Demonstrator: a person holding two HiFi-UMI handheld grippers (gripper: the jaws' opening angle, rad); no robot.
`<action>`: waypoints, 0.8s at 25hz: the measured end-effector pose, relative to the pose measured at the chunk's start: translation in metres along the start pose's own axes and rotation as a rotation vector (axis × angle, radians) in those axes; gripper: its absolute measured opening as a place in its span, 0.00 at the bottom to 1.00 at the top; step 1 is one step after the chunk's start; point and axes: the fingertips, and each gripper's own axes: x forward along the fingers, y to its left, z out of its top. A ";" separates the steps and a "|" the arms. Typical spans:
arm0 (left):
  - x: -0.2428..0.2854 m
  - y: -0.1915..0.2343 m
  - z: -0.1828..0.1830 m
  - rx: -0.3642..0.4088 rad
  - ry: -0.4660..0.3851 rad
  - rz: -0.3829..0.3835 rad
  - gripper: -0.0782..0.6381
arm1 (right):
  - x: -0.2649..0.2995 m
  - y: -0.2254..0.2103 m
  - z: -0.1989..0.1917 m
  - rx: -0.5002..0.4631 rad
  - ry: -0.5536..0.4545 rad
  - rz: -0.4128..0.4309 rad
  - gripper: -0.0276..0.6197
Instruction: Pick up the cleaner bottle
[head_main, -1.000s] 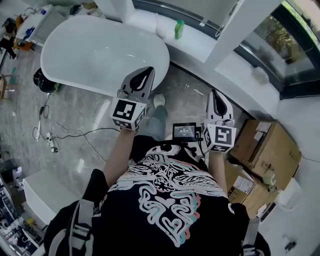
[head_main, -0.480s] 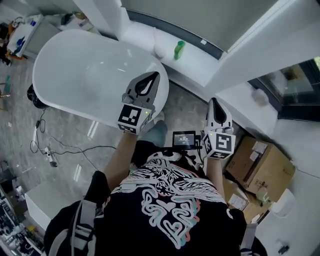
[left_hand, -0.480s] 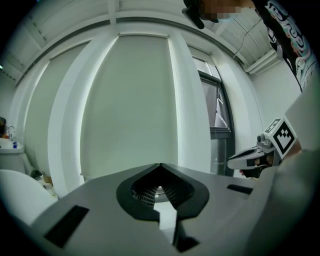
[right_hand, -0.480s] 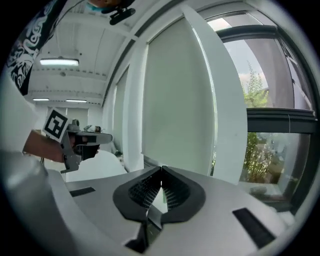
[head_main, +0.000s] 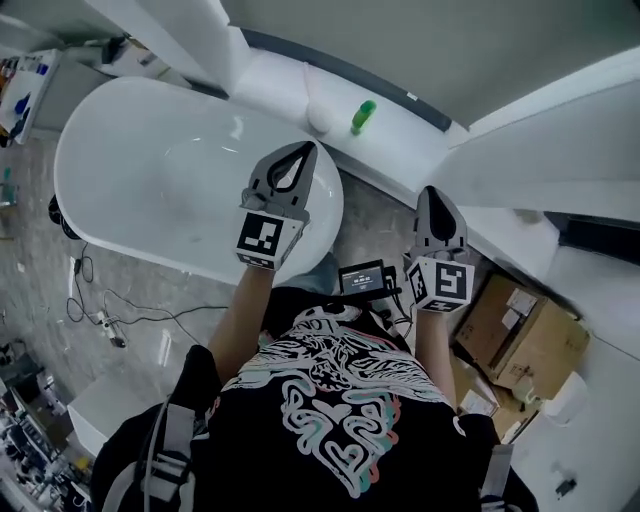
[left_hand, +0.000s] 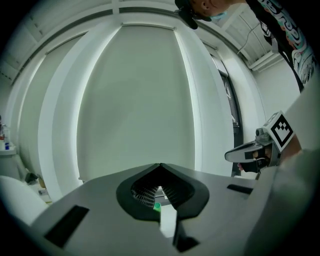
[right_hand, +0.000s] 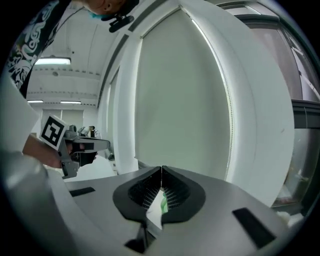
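Head view shows the green cleaner bottle (head_main: 362, 115) upright on the white ledge (head_main: 408, 140) behind the bathtub (head_main: 110, 215), well apart from both grippers. The left gripper (head_main: 298, 150) and right gripper (head_main: 432, 192) have their jaws closed and empty. Whichever reaches the bottle should open wide beforehand, then close squarely around its body.

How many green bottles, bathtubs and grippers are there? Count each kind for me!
Green bottle: 1
Bathtub: 1
Grippers: 2, left gripper and right gripper
Total: 4
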 end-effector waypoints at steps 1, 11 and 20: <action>0.005 0.004 -0.002 0.007 0.005 0.000 0.13 | 0.006 -0.001 0.001 -0.004 -0.001 -0.002 0.09; 0.043 0.017 -0.011 -0.001 0.011 -0.037 0.13 | 0.035 -0.009 0.003 -0.047 0.009 -0.019 0.09; 0.075 0.019 -0.036 -0.007 0.052 -0.022 0.13 | 0.067 -0.024 -0.014 -0.044 0.027 0.030 0.09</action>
